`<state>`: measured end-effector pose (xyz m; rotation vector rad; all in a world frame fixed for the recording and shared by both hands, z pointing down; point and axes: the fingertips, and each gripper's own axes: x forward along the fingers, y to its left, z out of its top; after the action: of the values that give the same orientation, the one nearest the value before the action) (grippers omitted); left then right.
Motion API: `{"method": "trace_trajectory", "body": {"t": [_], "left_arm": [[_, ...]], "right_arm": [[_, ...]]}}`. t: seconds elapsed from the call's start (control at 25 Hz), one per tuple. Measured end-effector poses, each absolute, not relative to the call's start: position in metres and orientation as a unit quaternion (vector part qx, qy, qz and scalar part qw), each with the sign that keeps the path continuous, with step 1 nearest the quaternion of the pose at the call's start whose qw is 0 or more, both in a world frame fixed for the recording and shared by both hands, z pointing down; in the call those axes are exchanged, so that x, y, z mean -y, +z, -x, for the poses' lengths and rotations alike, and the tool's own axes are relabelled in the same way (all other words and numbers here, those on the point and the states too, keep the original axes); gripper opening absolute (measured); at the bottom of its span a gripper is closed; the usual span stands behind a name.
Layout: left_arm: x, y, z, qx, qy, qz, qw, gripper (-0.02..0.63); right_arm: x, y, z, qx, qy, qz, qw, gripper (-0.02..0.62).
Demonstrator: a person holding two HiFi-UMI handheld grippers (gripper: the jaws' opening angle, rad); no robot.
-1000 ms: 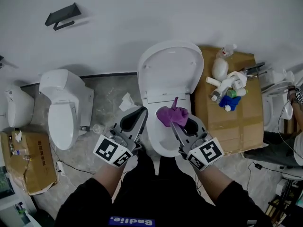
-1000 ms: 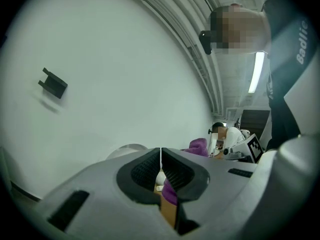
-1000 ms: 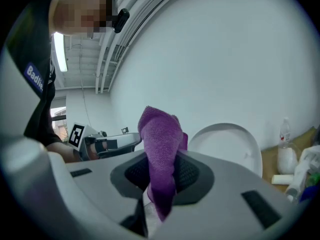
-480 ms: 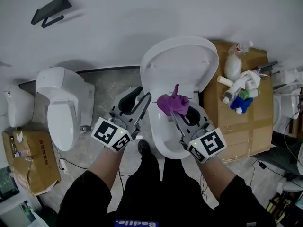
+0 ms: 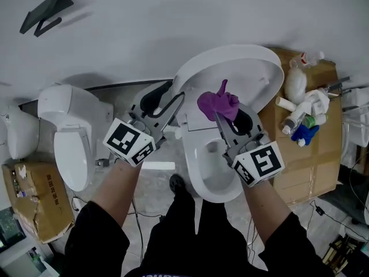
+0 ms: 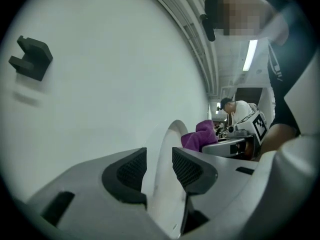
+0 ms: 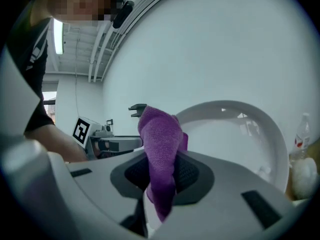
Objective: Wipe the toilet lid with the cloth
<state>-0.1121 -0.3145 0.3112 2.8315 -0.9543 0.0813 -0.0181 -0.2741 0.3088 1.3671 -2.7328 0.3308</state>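
The white toilet lid (image 5: 242, 74) stands raised above the bowl (image 5: 213, 172). My left gripper (image 5: 170, 98) is at the lid's left edge. In the left gripper view its jaws are opening (image 6: 159, 159), and the lid's rim (image 6: 164, 144) stands between the pads without being pinched. My right gripper (image 5: 222, 118) is shut on a purple cloth (image 5: 218, 104), which it holds up in front of the lid's inner face, just above the hinge. In the right gripper view the cloth (image 7: 160, 139) sticks up from the shut jaws (image 7: 161, 171), with the lid (image 7: 235, 134) behind it.
A second white toilet (image 5: 72, 137) stands at the left. A cardboard box (image 5: 311, 154) with several bottles (image 5: 302, 117) sits right of the toilet. Another box (image 5: 34, 201) lies at the lower left. A black holder (image 5: 43, 13) hangs on the wall.
Both grippers have moved forward and down towards the raised lid. The left jaws went from shut to apart, around the lid's edge. The right gripper kept the cloth.
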Motion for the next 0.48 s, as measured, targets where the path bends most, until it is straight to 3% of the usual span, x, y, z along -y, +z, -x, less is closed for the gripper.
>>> {"method": "trace_trajectory", "body": {"t": [0.48], "left_arm": [[0.35, 0.326, 0.093, 0.234, 0.06, -0.969, 0.05, 0.186]], "right_arm": [[0.33, 0.315, 0.044, 0.901, 0.068, -0.427, 0.04, 0.091]]}}
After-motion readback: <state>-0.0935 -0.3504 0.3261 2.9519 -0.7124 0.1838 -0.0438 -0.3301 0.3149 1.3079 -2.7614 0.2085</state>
